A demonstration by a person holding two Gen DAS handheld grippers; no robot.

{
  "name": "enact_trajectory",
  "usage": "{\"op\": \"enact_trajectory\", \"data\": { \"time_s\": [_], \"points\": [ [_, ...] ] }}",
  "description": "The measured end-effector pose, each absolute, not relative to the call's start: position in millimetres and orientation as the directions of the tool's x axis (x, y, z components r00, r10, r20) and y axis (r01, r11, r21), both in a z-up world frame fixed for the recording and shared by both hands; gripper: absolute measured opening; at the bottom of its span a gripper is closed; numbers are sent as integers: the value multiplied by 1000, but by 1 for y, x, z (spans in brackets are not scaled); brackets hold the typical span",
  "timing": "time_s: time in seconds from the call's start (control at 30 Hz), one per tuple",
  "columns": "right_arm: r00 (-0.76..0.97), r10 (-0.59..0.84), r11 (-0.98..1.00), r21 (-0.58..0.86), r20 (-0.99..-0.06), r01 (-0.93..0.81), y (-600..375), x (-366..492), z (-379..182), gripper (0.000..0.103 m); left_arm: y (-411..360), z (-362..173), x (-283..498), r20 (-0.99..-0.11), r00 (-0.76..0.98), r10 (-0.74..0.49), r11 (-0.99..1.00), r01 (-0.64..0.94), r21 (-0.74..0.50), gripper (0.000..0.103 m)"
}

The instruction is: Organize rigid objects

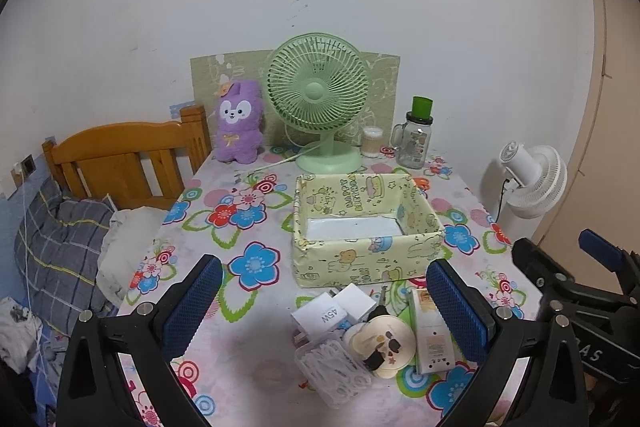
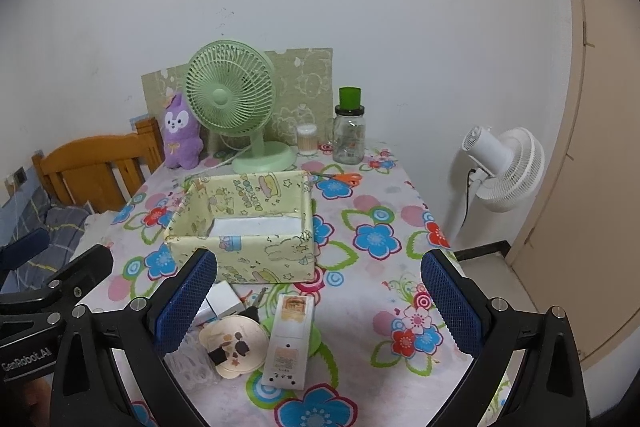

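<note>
A yellow patterned open box [image 1: 366, 223] [image 2: 244, 223] stands mid-table, only a white sheet showing inside. In front of it lies a small pile: two white chargers [image 1: 320, 317] [image 2: 224, 297], a round cream compact [image 1: 384, 343] [image 2: 236, 343], a long white remote-like case [image 1: 432, 335] [image 2: 290, 339], a clear plastic case [image 1: 334, 373] [image 2: 192, 363] and a key [image 1: 382, 301] [image 2: 256, 303]. My left gripper [image 1: 324, 311] hovers open over the pile. My right gripper [image 2: 320, 307] is open above the long case.
A flowered cloth covers the table [image 1: 240, 223] [image 2: 372, 239]. At the back stand a green fan [image 1: 318, 99] [image 2: 232, 99], purple plush [image 1: 238, 125], cotton-swab jar [image 1: 372, 141], glass jar [image 1: 414, 139] and orange scissors [image 2: 344, 179]. Left: wooden bed frame [image 1: 120, 155]. Right: white floor fan [image 2: 504, 171].
</note>
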State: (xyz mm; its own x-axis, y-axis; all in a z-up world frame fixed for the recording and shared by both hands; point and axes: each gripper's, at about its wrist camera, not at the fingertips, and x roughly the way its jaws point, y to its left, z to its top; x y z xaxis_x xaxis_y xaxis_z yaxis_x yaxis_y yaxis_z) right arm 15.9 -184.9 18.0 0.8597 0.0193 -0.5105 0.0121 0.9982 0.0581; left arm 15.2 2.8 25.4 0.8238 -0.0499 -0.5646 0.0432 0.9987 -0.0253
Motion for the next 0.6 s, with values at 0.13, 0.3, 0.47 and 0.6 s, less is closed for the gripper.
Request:
{"op": "enact_trajectory", "data": {
  "time_s": [0.13,0.3,0.47,0.6],
  "points": [
    [857,28,998,57,-515,2,-183,19,17,103,5,23,18,-569,821,-47,999,36,-30,103],
    [848,32,998,63,-529,1,-183,25,11,103,6,15,23,-584,810,-45,999,32,-32,103],
    [835,27,998,66,-550,11,-183,34,-2,103,7,1,31,-601,798,-49,999,27,-45,103],
    [822,20,998,63,-570,19,-184,41,-15,102,5,-11,38,-617,786,-38,999,22,-34,103]
  ]
}}
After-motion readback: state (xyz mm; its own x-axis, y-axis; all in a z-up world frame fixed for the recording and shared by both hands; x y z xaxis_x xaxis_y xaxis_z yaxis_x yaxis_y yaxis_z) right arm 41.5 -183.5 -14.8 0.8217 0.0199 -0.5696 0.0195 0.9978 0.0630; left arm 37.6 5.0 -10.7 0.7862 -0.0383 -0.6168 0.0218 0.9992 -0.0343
